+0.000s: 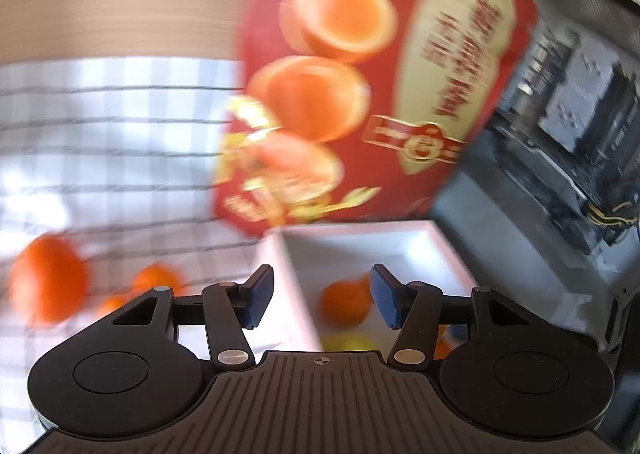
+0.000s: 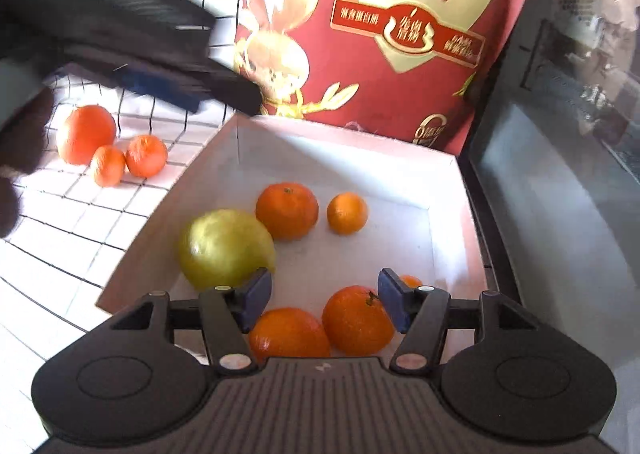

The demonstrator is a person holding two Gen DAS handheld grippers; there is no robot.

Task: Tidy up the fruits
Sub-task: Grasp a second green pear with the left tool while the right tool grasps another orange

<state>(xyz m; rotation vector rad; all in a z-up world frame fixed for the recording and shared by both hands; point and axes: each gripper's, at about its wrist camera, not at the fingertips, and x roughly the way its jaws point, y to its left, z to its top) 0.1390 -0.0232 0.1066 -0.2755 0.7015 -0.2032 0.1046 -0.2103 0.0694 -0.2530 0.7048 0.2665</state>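
A white box [image 2: 352, 142] holds several oranges [image 2: 287, 210] and a yellow-green fruit [image 2: 226, 248]. My right gripper [image 2: 325, 300] is open and empty above the box's near part, over two oranges [image 2: 356, 322]. Three oranges [image 2: 86, 134] lie on the checked cloth left of the box. My left gripper [image 1: 316, 300] is open and empty, blurred, over the box's left wall [image 1: 286, 286]; an orange [image 1: 344, 302] in the box shows between its fingers. It also shows in the right wrist view [image 2: 192, 90], above the loose oranges. Oranges [image 1: 48, 284] lie to its left.
A tall red printed carton [image 2: 372, 34] stands right behind the box; it also shows in the left wrist view [image 1: 360, 86]. A dark appliance with a glass front [image 2: 560, 158] stands along the box's right side. The checked cloth [image 2: 60, 238] covers the table at left.
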